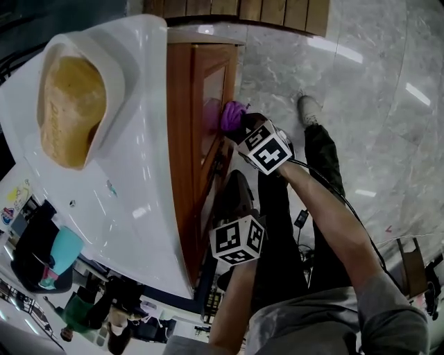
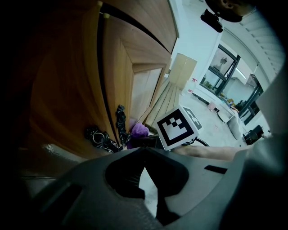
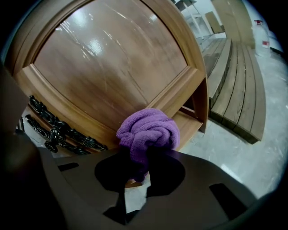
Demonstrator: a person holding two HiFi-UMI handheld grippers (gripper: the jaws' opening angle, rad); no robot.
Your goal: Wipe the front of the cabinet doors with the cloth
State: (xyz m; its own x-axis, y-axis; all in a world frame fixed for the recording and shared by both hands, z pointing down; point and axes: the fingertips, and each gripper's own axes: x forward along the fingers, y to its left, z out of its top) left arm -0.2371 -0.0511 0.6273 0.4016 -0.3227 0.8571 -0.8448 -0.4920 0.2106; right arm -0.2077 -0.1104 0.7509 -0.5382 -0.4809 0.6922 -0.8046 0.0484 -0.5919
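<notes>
Wiping in hand: cloth [image 3: 148,130] is clenched in right hand-held gripper [image 3: 137,168] against cabinet door [image 3: 112,67] just ahead; left hand-held gripper [image 2: 144,157] is closed, empty; a sweep across the panel is called for.

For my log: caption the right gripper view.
Right gripper holds bunched purple cloth at the wooden cabinet door panel.

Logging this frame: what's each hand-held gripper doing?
Left hand-held gripper: closed, empty.
Right hand-held gripper: closed on the purple cloth.

Glossy grey marble floor [image 1: 361,83] (streaked with light); wooden boards [image 1: 263,10] beyond.
</notes>
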